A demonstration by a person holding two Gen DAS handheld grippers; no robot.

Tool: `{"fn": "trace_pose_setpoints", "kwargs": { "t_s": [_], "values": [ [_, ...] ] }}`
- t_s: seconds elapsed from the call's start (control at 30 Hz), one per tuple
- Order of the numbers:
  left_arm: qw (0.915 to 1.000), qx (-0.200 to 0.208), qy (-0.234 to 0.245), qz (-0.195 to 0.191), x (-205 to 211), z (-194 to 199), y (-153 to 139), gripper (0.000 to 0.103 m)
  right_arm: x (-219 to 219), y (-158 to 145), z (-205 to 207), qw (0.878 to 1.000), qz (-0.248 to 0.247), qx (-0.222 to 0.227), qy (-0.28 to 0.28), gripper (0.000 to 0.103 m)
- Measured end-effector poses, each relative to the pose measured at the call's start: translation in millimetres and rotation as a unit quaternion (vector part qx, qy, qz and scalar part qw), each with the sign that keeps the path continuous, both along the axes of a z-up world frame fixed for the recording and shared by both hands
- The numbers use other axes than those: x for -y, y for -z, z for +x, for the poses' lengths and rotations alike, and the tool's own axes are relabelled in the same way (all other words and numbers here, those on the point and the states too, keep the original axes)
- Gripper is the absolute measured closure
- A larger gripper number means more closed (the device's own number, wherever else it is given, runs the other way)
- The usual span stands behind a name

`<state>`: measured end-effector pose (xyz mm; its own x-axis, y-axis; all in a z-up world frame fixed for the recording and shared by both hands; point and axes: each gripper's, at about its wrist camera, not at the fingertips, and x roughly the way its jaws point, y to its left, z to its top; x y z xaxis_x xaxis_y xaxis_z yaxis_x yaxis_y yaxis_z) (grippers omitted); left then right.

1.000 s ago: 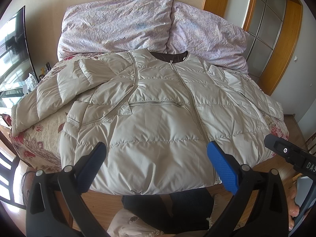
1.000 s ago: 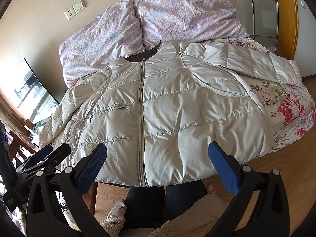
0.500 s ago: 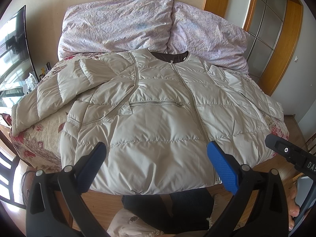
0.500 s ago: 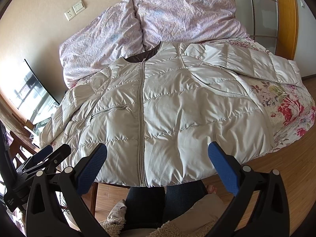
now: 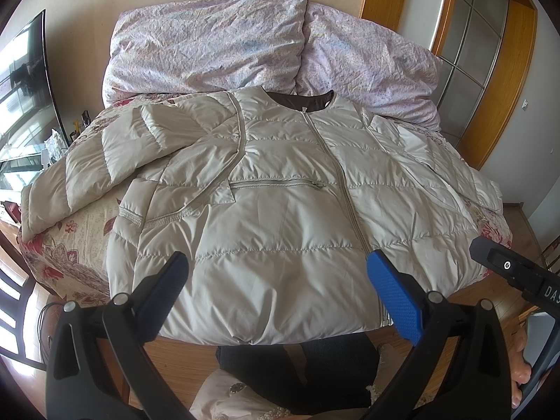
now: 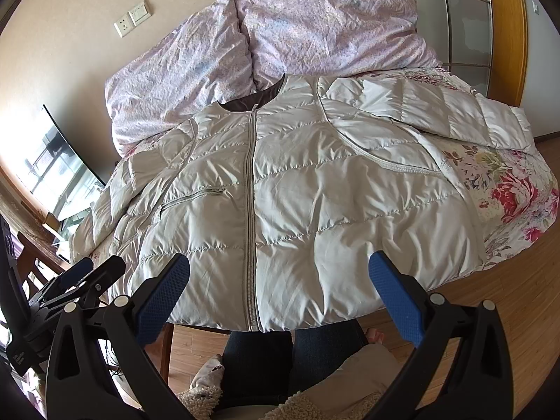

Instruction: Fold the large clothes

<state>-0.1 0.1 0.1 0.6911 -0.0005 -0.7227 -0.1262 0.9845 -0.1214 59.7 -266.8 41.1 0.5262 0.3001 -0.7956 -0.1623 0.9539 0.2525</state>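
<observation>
Grippers in both hands, the left gripper (image 5: 276, 294) and the right gripper (image 6: 280, 292), hang with blue-padded fingers spread wide and hold nothing, poised above the near hem of the jacket (image 5: 280, 210). Beyond the fingertips the pale quilted jacket lies front-up and zipped on the bed (image 6: 518, 203), its hem draped over the near edge, one sleeve (image 5: 87, 171) stretched to the left side and the other sleeve (image 6: 437, 112) to the right. Past the collar, two pillows (image 5: 210, 45) lean against the wall.

Black gripper (image 5: 276, 294) frames carry blue textured pads (image 5: 393, 294), silver screws; person wears dark trousers (image 6: 259, 360).
</observation>
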Motion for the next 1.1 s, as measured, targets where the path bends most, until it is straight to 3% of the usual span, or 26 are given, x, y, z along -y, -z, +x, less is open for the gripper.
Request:
{"fn": "trace_pose_setpoints", "kwargs": {
  "t_s": [1.1],
  "values": [
    [1.0000, -0.002, 0.001, 0.000, 0.6, 0.2, 0.2, 0.002, -0.7, 4.2, 6.4, 1.000, 0.000, -0.001, 0.005, 0.001]
  ]
}}
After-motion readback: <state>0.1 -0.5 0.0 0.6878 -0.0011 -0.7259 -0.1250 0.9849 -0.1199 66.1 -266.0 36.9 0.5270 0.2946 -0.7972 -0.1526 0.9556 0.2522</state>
